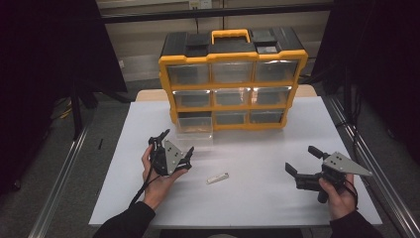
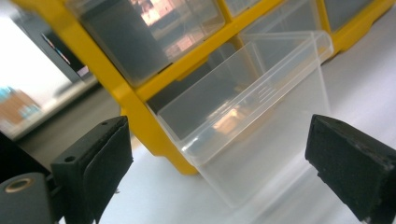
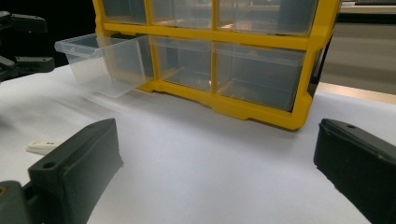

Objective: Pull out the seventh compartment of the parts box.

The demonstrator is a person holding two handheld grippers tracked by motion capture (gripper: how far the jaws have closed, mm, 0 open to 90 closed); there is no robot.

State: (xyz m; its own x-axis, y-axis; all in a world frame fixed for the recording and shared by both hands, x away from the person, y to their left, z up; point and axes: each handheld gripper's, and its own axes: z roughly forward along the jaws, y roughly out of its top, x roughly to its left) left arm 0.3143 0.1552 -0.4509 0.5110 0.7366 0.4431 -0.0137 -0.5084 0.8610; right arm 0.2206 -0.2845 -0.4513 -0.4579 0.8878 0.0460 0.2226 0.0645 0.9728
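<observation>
Clear thin-walled plastic drawer (image 2: pixel 252 126), bottom-left slot of yellow-framed parts organiser (image 1: pixel 233 89), sits pulled partway out over white table (image 1: pixel 257 198). Prob. light, slick, walls flex; best grip = front lip, gently. Left gripper (image 1: pixel 171 148) wide, nothing between jaws, just in front. Right gripper (image 1: pixel 303 164) wide too, w/ nothing held, well apart. Small white stick (image 1: pixel 217 178) lies btwn them.

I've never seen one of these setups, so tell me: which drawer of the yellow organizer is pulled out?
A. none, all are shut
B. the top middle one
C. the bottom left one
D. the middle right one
C: the clear bottom left drawer juts out of the yellow organizer toward the open left gripper, while the other drawers sit flush.
</observation>
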